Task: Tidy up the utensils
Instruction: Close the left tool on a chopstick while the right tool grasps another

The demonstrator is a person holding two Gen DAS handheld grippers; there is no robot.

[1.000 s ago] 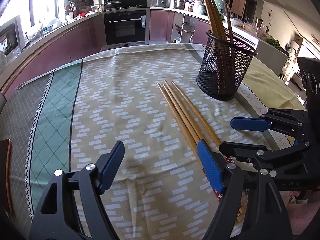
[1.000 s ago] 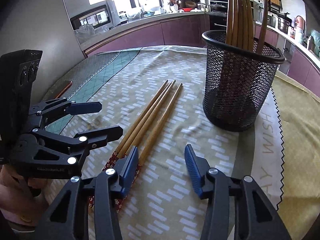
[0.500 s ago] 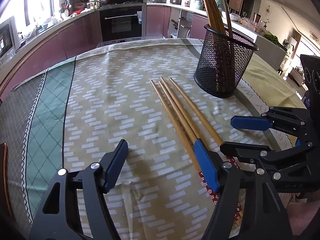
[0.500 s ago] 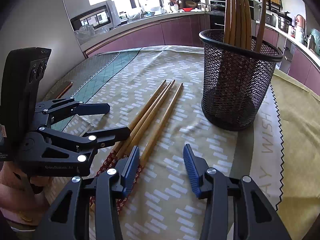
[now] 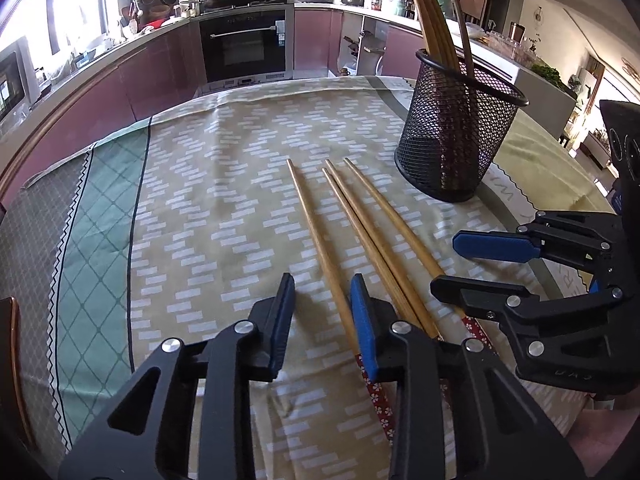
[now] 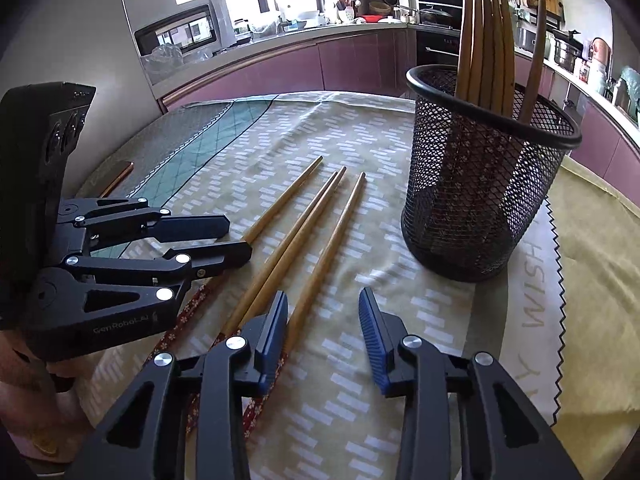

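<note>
Several wooden chopsticks (image 5: 348,216) with red floral ends lie side by side on the tablecloth, tips pointing away. My left gripper (image 5: 322,280) straddles the leftmost chopstick (image 5: 316,232); its jaws are closing, and the pads do not press on the stick. My right gripper (image 6: 323,292) straddles the rightmost chopstick (image 6: 328,248), jaws also closing, with the stick beside the left pad. Each gripper shows in the other's view: the right gripper (image 5: 446,262) and the left gripper (image 6: 236,237). A black mesh holder (image 6: 480,208) (image 5: 452,148) stands beyond, with several wooden utensils upright in it.
The patterned tablecloth (image 5: 224,208) covers a round table; its green border (image 5: 96,240) runs along the left. A brown wooden piece (image 6: 120,176) sits at the table's far left edge. Kitchen counters and an oven (image 5: 244,48) lie beyond. A hand (image 6: 24,400) holds the left gripper.
The left jaws have narrowed sharply around the leftmost chopstick, which now lies apart from the others. The right jaws have narrowed a little. Neither hand has shifted much.
</note>
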